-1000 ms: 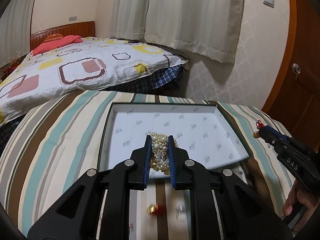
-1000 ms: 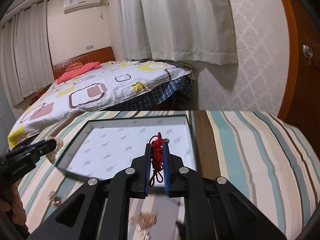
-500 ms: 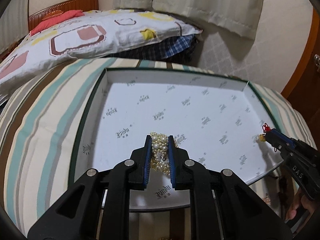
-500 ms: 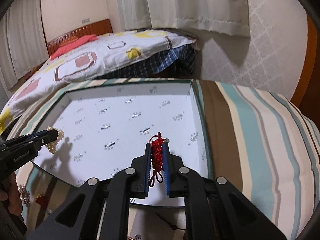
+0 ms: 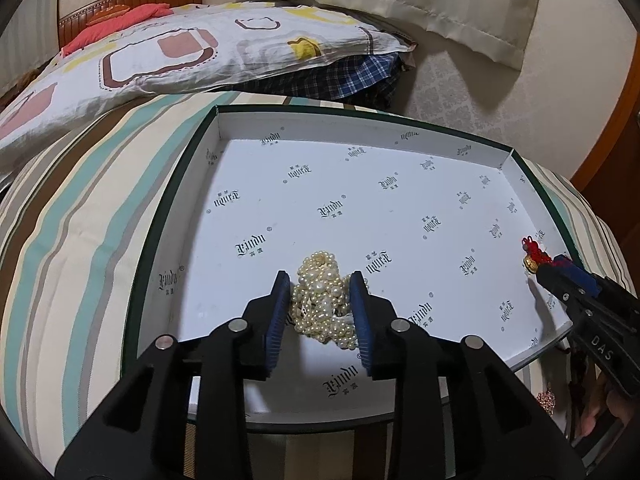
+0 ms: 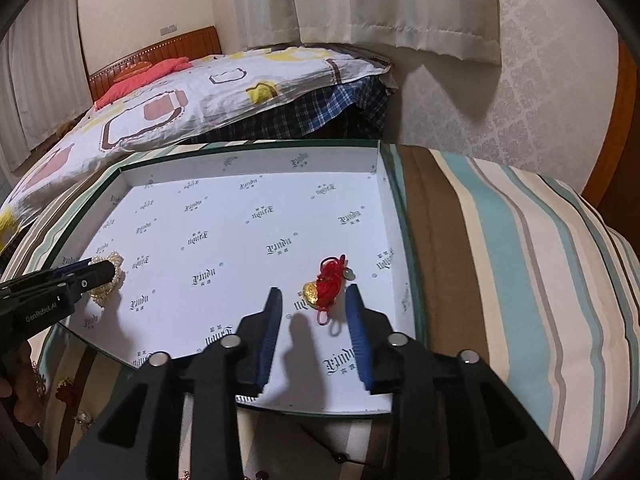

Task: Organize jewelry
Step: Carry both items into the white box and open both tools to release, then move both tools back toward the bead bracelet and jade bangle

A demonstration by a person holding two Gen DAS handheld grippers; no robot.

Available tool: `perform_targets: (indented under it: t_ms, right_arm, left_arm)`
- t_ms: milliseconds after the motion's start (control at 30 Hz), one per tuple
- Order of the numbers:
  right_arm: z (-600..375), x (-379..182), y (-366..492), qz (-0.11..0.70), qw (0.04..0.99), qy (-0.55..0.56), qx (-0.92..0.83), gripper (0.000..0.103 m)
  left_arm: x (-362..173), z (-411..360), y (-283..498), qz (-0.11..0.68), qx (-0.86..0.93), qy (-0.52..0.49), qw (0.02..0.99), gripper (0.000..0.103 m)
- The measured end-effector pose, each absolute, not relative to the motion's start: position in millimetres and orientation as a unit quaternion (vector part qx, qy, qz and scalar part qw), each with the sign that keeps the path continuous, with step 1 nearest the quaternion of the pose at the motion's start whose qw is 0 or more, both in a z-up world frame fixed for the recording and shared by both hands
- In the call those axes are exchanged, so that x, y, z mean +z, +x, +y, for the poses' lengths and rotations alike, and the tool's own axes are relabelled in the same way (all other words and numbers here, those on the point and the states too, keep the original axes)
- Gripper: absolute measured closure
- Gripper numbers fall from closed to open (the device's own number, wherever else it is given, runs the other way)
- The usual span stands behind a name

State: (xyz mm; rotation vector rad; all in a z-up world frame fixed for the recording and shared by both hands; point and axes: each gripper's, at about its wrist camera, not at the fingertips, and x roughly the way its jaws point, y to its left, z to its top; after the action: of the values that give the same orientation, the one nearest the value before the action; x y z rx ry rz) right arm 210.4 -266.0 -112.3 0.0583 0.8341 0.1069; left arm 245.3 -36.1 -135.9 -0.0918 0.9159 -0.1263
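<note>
1. Left gripper (image 5: 320, 312): spread wide, nothing clamped; pearl strands (image 5: 322, 300) lie released between its pads on the box (image 5: 400, 136) floor.
2. Right gripper (image 6: 314, 320): likewise parted; red cord charm (image 6: 326, 284) is deposited just ahead.
3. Step judged: release. Withdrawal is called for next; remaining pieces lie outside the box.

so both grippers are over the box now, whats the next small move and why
Probably lift both grippers straight up and back out. The left gripper is open with the pearl strand heaped on the box floor between its fingers; the right gripper is open too, the red cord charm lying free.
</note>
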Motion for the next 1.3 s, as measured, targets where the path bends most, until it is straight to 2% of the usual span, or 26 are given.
perform_targets:
  t_ms: [33, 267, 333, 767, 1100, 1300]
  right_arm:
    - [-266.2, -112.5, 210.0, 0.405, 0.912, 0.028, 0.053, 0.067]
    - [-264.7, -105.9, 205.9, 0.395, 0.917, 0.027, 0.051, 0.062]
    - [-263.8, -101.1, 202.3, 0.39, 0.919, 0.027, 0.05, 0.061]
    - [-260.8, -66.0, 137.5, 0.349, 0.935, 0.047, 0.036, 0.054]
    - [-246.1, -67.5, 70.0, 0.331, 0.943, 0.033, 0.027, 0.049]
    - [-241.6, -79.7, 38.6, 0.335, 0.941, 0.033, 0.025, 0.045]
  left_arm:
    - [-135.4, -35.5, 244.8, 0.441, -0.06, -0.044, 0.894, 0.059]
    - [-127.3, -33.6, 239.8, 0.43, -0.063, -0.051, 0.899, 0.054]
    - [-121.8, -32.7, 235.5, 0.422, -0.064, -0.052, 0.903, 0.048]
    - [-76.2, -28.8, 161.7, 0.359, -0.064, -0.053, 0.93, 0.04]
    - [-74.8, -17.8, 91.8, 0.336, -0.046, -0.05, 0.939, 0.039]
    - [-84.2, -14.7, 56.0, 0.337, -0.041, -0.044, 0.939, 0.035]
